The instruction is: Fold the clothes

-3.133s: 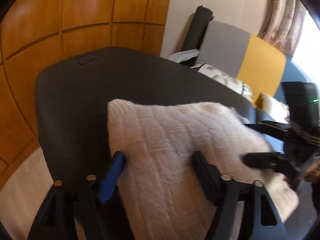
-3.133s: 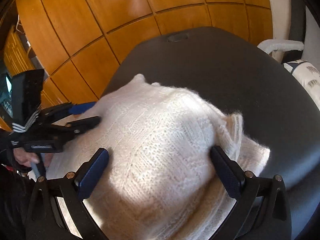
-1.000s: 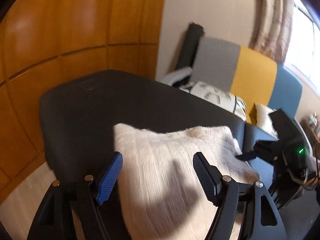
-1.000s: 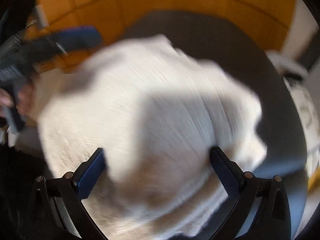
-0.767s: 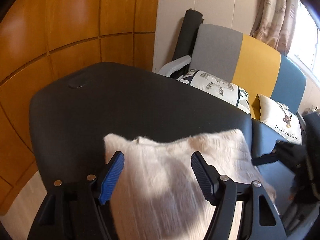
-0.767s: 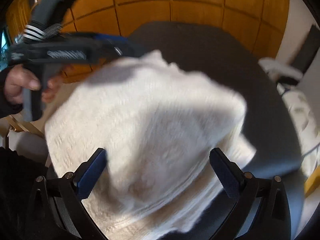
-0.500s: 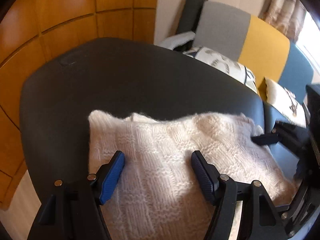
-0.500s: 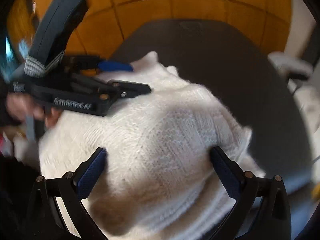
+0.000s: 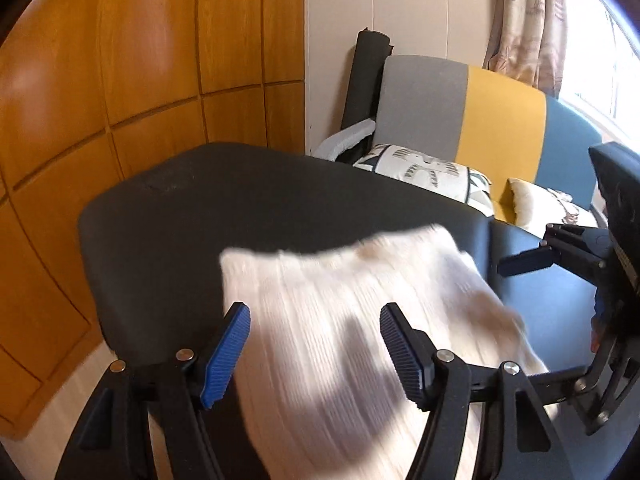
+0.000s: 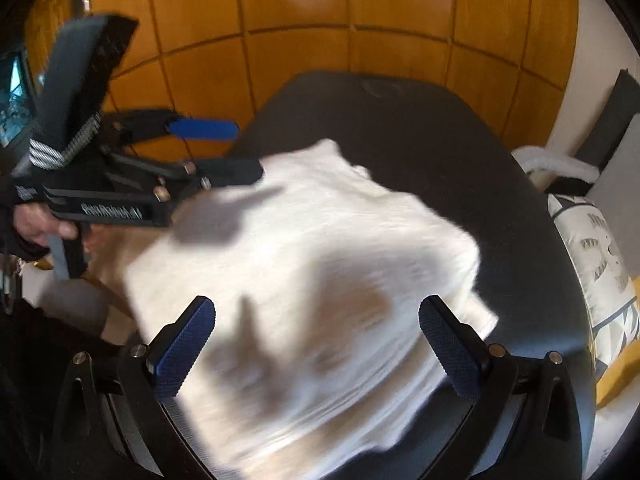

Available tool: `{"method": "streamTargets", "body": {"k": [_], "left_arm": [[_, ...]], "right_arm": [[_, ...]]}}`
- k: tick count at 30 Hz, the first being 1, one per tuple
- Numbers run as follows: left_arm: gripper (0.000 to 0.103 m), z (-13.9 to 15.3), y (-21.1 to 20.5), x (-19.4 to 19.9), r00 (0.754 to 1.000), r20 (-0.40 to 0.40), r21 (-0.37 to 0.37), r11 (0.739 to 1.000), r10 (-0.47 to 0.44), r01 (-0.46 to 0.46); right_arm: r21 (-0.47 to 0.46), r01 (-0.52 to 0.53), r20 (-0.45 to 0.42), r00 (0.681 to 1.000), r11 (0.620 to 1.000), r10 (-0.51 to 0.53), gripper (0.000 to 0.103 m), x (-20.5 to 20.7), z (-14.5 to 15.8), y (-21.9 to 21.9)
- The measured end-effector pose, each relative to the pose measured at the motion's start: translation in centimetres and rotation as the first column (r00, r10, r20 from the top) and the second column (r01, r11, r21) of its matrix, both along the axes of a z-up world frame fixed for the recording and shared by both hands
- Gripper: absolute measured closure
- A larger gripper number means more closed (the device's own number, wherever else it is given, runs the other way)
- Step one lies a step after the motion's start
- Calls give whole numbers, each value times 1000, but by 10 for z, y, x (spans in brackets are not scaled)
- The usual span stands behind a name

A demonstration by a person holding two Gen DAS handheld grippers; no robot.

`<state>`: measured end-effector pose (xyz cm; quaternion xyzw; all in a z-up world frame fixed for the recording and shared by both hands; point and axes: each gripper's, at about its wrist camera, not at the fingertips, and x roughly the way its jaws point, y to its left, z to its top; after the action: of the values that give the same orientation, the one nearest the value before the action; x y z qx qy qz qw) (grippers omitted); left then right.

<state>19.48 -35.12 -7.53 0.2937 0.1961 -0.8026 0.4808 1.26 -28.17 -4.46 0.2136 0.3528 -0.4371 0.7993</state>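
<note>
A folded white knit sweater [image 9: 352, 304] lies on the near part of the dark padded table [image 9: 240, 208], blurred by motion in both views. My left gripper [image 9: 314, 344] is open just above the sweater's near edge, with nothing between its blue pads. My right gripper [image 10: 318, 340] is also open, wide over the sweater [image 10: 304, 264], and holds nothing. In the right wrist view the left gripper [image 10: 228, 150] hovers at the sweater's far-left corner, held by a hand [image 10: 36, 224]. One right finger [image 9: 524, 262] shows beside the sweater's right edge.
Wooden wall panels [image 10: 304, 40] stand close behind the table [image 10: 400, 128]. A sofa with a grey, yellow and blue back [image 9: 460, 108] and patterned cushions [image 9: 424, 168] runs along the table's right side. A rolled black mat [image 9: 368, 80] leans in the corner.
Both grippers have lifted a little off the sweater, and both views have tilted up. The left gripper has drawn back toward the sweater's left corner. The sweater stays on the table.
</note>
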Motion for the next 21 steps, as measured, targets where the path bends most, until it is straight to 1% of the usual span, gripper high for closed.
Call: {"method": "streamTargets", "body": {"k": [1,2,3,5,6,7,10,13,16,17,19,21], "left_arm": [[35,-10,4,-1,1000,12,38,999,-2,1],[35,-21,7,-3,1000,24,77,997,1,-3],[33,-31,12,-5,999,39,85,996,12,-15],[32,-37,23,-9,997,71,9,999,32,-33],[31,-37,24,-11,996,76,-1,999,41,-41],[30,-36,21,-10,997,65,7,999,50,-51],[27,-32,10,-8,997,41,41,997,66,-68],[25,-29,2,-4,998,27,71,995,64,-66],[25,-21,0,9,995,44,103,991,85,-89],[25,-15,2,16,992,53,99,988,110,-115],[25,-2,10,23,985,73,63,985,155,-160],[25,16,20,34,983,56,19,985,173,-174]], "right_arm": [[8,1,2,1000,1000,-1,0,4,-7,4],[35,15,-11,1000,999,-15,0,5,-16,9],[97,43,-48,998,994,-39,0,7,-35,11],[117,88,-25,996,989,-86,0,3,-51,14],[127,111,-14,994,986,-110,0,2,-58,15],[138,133,-3,991,982,-133,0,0,-66,17],[119,160,-24,987,980,-158,0,3,-66,19],[112,206,-14,978,972,-206,0,1,-65,23],[110,280,-15,960,954,-280,0,2,-60,30],[106,313,-8,949,944,-314,0,1,-54,35],[99,380,5,924,920,-382,0,-2,-42,44],[76,447,54,891,891,-451,0,-6,-27,59]]}}
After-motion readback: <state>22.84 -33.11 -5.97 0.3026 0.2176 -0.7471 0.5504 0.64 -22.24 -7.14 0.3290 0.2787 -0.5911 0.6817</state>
